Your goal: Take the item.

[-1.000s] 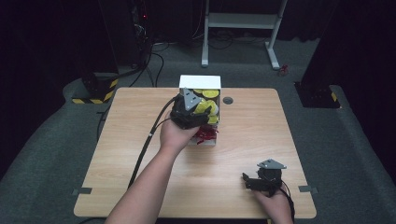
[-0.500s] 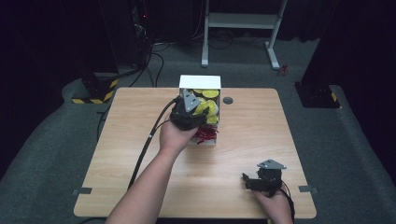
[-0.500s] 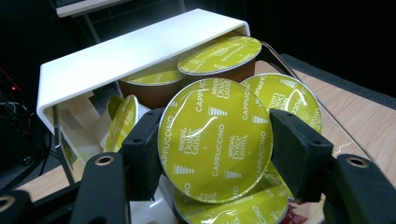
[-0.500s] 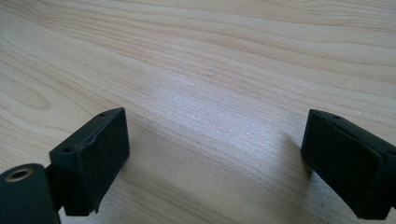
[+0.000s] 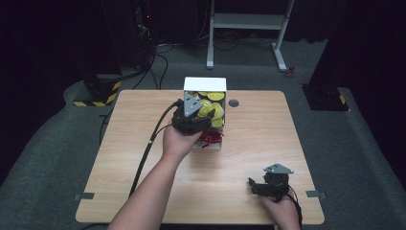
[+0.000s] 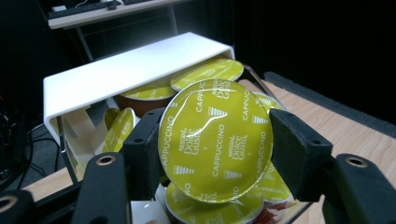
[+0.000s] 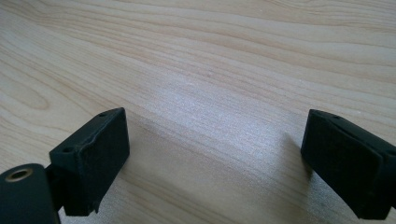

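A white box [image 5: 205, 85] stands at the back middle of the wooden table [image 5: 143, 191], holding several yellow-green coffee capsules [image 5: 215, 96]. My left gripper [image 5: 198, 120] hovers over the box's near part, shut on one yellow-green cappuccino capsule [image 6: 215, 140] whose foil lid faces the camera. More capsules [image 6: 208, 72] lie behind and under it inside the box [image 6: 116, 74]. My right gripper [image 5: 253, 184] rests low at the table's front right, open, with only bare wood [image 7: 210, 93] between its jaws.
A red-printed patch [image 5: 209, 139] shows at the box's near side. A small dark round hole [image 5: 233, 103] sits in the tabletop right of the box. A white frame [image 5: 249, 24] and dark equipment stand on the floor behind the table.
The left gripper has shifted very slightly over the box with the capsule in it. The right gripper has not moved.
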The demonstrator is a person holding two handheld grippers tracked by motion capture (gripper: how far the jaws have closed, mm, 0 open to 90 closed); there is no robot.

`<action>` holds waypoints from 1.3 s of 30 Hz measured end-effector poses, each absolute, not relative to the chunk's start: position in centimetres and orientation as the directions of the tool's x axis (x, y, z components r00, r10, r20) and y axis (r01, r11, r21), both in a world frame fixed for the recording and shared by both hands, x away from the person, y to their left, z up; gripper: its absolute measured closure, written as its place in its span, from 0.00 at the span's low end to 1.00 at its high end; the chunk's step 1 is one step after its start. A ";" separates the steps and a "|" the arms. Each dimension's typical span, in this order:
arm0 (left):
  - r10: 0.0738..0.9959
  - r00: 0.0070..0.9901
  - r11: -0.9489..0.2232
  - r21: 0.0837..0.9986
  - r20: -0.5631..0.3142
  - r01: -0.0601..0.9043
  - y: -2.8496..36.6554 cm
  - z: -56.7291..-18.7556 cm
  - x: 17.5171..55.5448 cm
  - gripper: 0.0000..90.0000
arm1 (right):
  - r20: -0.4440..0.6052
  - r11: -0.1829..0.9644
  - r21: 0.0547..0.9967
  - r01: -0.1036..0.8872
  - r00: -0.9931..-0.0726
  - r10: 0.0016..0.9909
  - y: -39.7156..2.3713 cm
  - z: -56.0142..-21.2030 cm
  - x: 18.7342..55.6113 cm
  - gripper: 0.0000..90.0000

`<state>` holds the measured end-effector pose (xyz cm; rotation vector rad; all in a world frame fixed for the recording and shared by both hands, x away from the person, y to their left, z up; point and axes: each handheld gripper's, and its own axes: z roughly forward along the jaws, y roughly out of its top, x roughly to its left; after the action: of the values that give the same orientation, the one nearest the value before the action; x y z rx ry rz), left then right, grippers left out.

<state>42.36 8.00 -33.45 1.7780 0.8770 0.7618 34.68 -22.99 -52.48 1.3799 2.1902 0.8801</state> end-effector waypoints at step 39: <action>0.834 0.548 -0.201 0.960 0.064 0.194 11.9 -31.6 40.0 0.45 | -0.006 0.316 0.695 0.646 -0.433 0.901 -23.0 -52.5 34.7 0.09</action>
<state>40.02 11.88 -31.62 1.7056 0.8672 0.7406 34.71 -23.00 -52.48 1.3755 2.1938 0.8814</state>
